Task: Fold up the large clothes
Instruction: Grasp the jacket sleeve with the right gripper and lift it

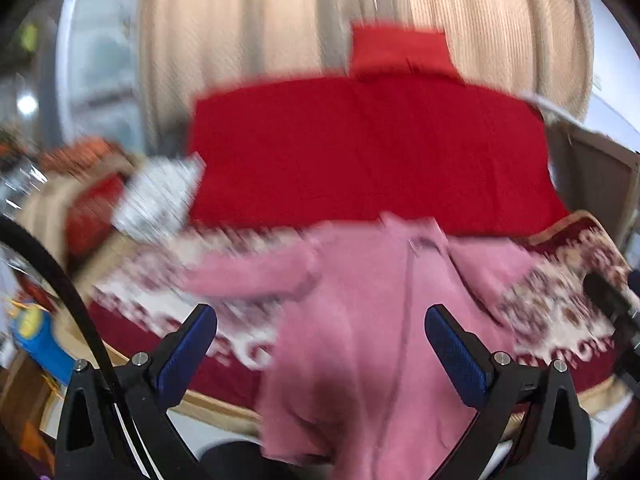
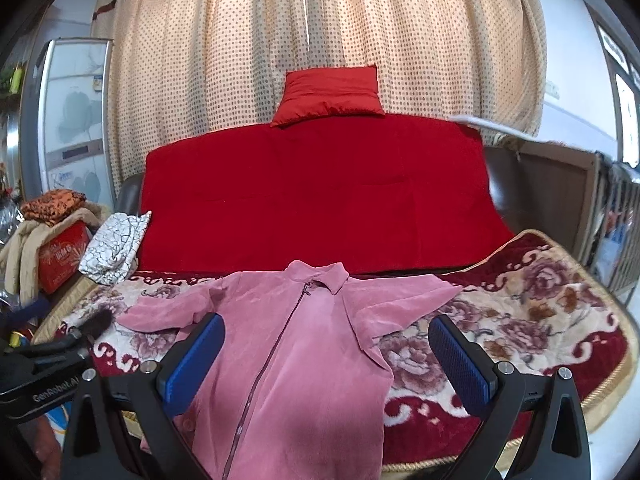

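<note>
A pink zip-front jacket (image 2: 304, 352) lies face up on a floral red-and-cream blanket (image 2: 520, 320), collar away from me, sleeves spread to both sides, hem hanging over the near edge. It also shows, blurred, in the left wrist view (image 1: 360, 320). My right gripper (image 2: 326, 352) is open and empty above the jacket's body. My left gripper (image 1: 320, 344) is open and empty above the jacket too; that view is motion-blurred. The left gripper's body shows at the lower left of the right wrist view (image 2: 44, 376).
A red-covered sofa (image 2: 320, 200) with a red cushion (image 2: 332, 96) stands behind the blanket, with dotted curtains (image 2: 320, 40) beyond. A white patterned cloth (image 2: 114, 248), a red box (image 2: 64, 258) and piled clothes lie left. A fridge (image 2: 76, 112) stands far left.
</note>
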